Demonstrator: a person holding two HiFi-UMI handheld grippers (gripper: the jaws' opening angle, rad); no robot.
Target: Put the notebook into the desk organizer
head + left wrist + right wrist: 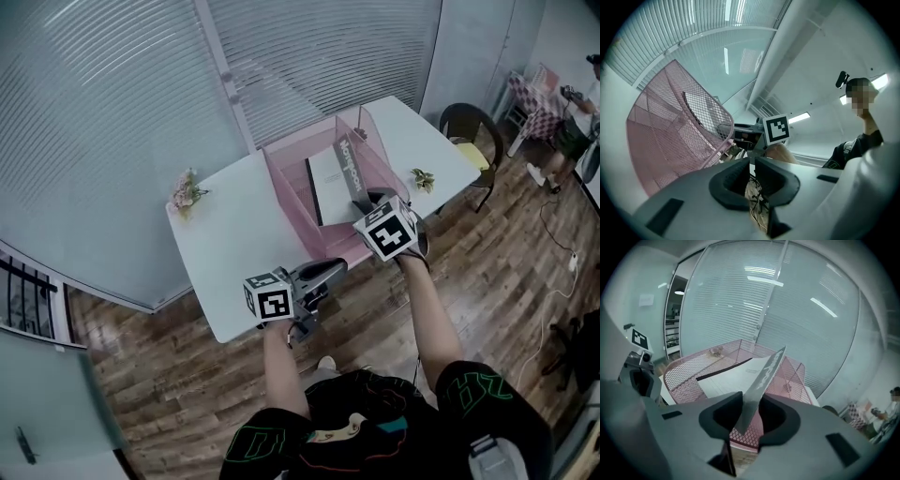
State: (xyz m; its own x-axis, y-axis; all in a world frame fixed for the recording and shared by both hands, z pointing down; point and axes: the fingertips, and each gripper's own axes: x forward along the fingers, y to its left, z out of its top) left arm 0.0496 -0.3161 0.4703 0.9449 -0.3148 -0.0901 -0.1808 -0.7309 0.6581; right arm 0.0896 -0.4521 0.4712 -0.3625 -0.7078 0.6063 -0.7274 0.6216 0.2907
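Observation:
A pink mesh desk organizer (pixel 291 164) stands on the white table (pixel 234 253). The notebook (pixel 328 183), white with a grey spine, leans tilted inside it. My right gripper (pixel 375 199) is at the notebook's near end. In the right gripper view the spine (pixel 761 376) runs up between the jaws of that gripper (pixel 751 416), which stand open round it, with the organizer (pixel 693 366) behind. My left gripper (pixel 333 267) hovers at the table's front edge by the organizer's near corner. In its own view it (pixel 752 176) is shut and empty, beside the mesh wall (pixel 670 140).
Two small flower pots sit on the table, one at the left end (pixel 186 192) and one at the right (pixel 422 178). A dark chair (pixel 473 127) stands past the right end. A person (pixel 577 112) is at the far right. Glass walls with blinds lie behind.

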